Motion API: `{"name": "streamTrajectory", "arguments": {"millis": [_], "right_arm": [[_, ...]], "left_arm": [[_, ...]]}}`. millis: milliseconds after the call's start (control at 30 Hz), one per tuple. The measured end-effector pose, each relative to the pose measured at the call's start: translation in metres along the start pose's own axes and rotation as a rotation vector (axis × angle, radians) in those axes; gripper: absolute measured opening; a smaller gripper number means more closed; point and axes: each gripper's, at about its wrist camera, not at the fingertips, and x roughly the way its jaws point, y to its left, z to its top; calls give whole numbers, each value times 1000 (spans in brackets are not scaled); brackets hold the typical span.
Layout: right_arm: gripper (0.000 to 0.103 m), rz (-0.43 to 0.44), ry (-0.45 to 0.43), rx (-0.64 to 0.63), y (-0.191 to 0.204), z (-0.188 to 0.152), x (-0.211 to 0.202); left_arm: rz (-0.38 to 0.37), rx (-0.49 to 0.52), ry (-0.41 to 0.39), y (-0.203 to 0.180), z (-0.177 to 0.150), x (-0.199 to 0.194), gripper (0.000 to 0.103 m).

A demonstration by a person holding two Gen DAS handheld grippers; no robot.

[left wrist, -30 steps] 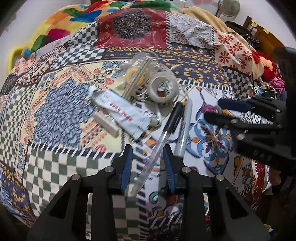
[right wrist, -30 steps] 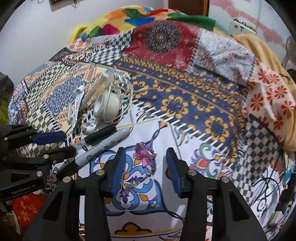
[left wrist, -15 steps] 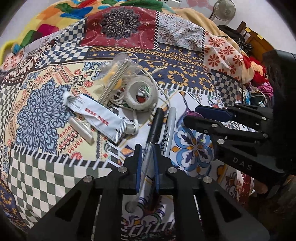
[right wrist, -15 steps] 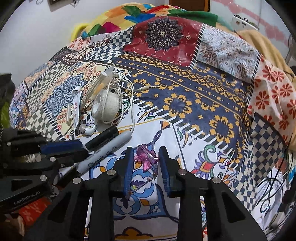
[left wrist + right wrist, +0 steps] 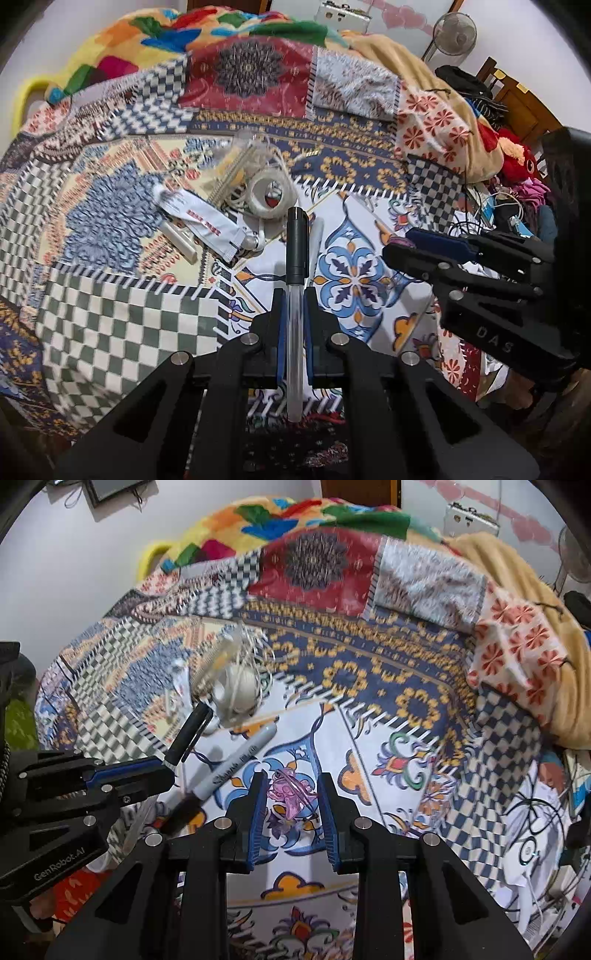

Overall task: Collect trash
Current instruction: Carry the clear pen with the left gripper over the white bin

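Note:
My left gripper is shut on a clear pen with a black cap and holds it lifted above the bed; it also shows in the right wrist view. My right gripper has its jaws closed around a crumpled pink wrapper, which hangs between them above the patterned bedspread. A grey marker lies on the bedspread, beside the left gripper.
A white tube, a tape roll, a comb in a clear bag, white cords and a small white stick lie in a pile. Cables and clothes clutter the right bedside.
My left gripper shut on the pen and lifted it off the bed. My right gripper closed in on the pink wrapper and raised it.

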Motion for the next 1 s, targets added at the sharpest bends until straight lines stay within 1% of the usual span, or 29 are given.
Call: {"name": "streamTrajectory", "arguments": {"millis": [200, 533, 767, 1000], "right_arm": [[25, -10, -80, -10, 10, 8, -42], [25, -9, -180, -48, 47, 12, -104], [25, 9, -251, -89, 83, 10, -144], [25, 44, -280, -137, 125, 1, -166]], "left_arm": [[19, -1, -74, -5, 2, -43, 7], [47, -17, -217, -5, -9, -136, 7], [85, -36, -293, 4, -35, -194, 7], [119, -85, -352, 29, -72, -245, 7]]}}
